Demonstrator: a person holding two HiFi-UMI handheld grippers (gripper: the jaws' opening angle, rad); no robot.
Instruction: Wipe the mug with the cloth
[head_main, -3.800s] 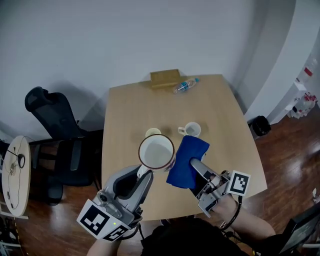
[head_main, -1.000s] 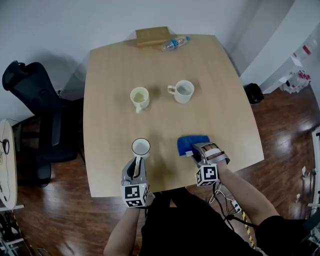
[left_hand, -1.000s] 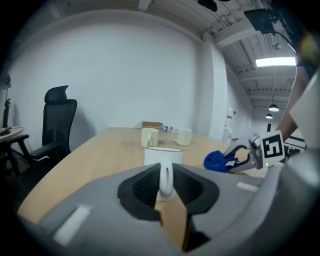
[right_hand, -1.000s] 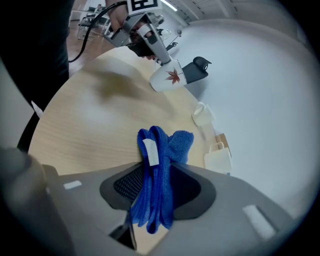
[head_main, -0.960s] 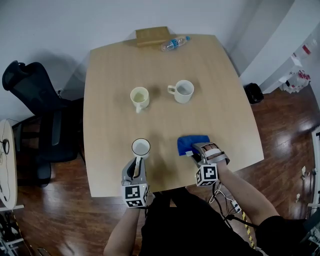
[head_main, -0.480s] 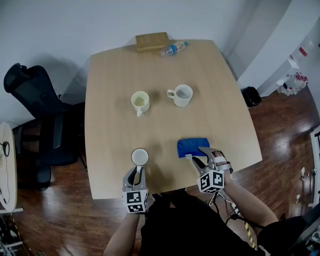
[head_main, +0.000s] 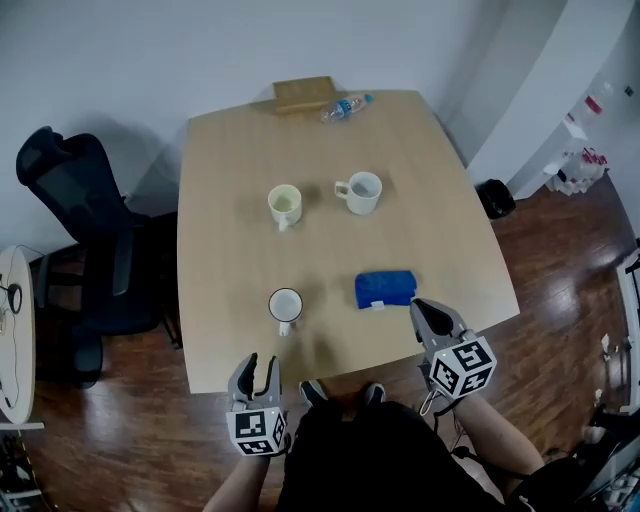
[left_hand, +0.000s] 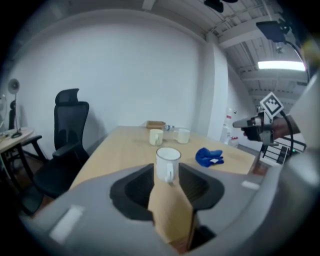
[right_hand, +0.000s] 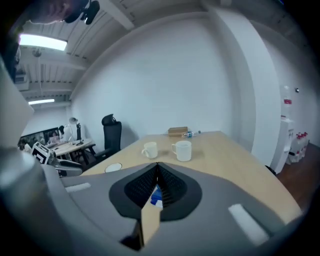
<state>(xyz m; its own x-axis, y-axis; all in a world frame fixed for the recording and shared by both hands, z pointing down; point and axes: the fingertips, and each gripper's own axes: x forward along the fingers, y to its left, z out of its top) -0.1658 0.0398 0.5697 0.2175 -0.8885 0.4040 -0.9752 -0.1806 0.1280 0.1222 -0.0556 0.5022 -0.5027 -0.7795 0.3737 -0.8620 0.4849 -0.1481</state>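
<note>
A white mug with a dark rim (head_main: 285, 305) stands upright on the table (head_main: 440, 220), near its front edge. The blue cloth (head_main: 384, 289) lies bunched to the mug's right. My left gripper (head_main: 255, 372) hangs off the table's front edge, short of the mug, and its jaws are opening with nothing between them. In the left gripper view the mug (left_hand: 167, 162) stands beyond the jaws, with the cloth (left_hand: 210, 156) further right. My right gripper (head_main: 430, 318) is shut and empty, just in front of the cloth. A strip of cloth (right_hand: 156, 195) shows below its closed tips.
A cream mug (head_main: 285, 204) and a white mug (head_main: 361, 192) stand mid-table. A wooden box (head_main: 305, 93) and a water bottle (head_main: 345, 105) lie at the far edge. A black office chair (head_main: 70, 200) is at the left, wooden floor around.
The left gripper let go of the mug and drew back off the table edge, jaws now apart. The right gripper backed away from the cloth and closed empty.
</note>
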